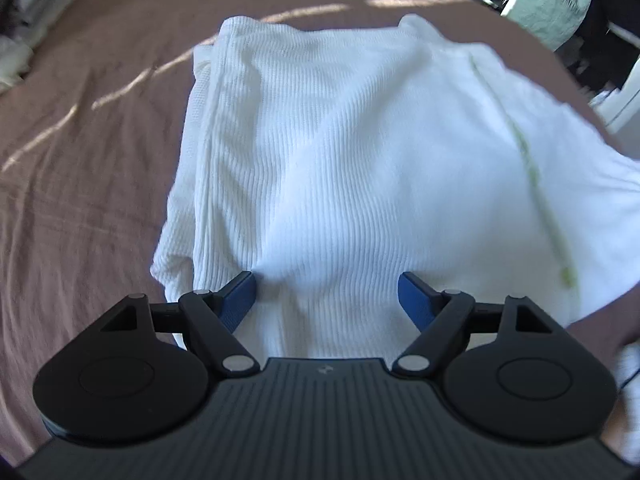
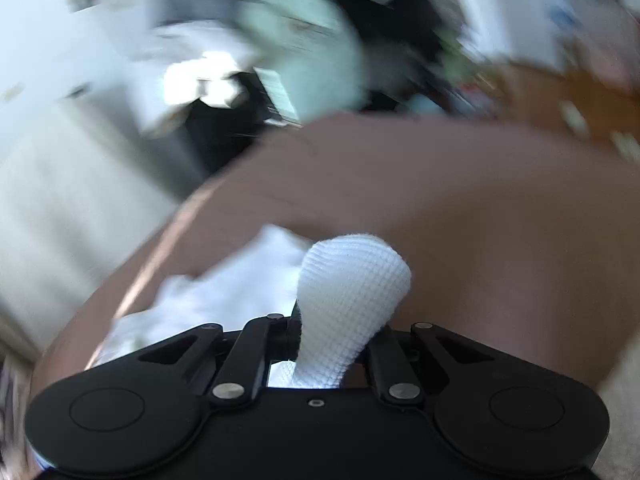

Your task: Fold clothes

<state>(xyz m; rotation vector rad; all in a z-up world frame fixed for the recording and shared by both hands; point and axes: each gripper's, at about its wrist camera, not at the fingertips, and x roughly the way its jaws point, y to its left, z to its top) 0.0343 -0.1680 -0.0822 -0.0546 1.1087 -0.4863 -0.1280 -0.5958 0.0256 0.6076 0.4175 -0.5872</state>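
I have the white ribbed garment (image 1: 340, 168) lying on the brown bedspread (image 1: 80, 200), already doubled along its left side, where a folded edge runs top to bottom. My left gripper (image 1: 326, 300) sits low over the near hem with its blue pads (image 1: 240, 300) spread wide and nothing between them — I read that as parked there to pin or catch the hem once the other side comes over. My right gripper (image 2: 334, 354) is clamped on a bunched tuft of the same white knit (image 2: 352, 280), which pokes up past the fingers; the hold looks deep, which I judge suits carrying a corner across for the next fold. The right wrist view is badly smeared, so the room behind the bed is only pale and dark shapes, and I cannot tell which corner of the garment I hold. In the left view the garment's right edge runs out of frame, and a faint green line (image 1: 528, 168) down it is too blurred to name.
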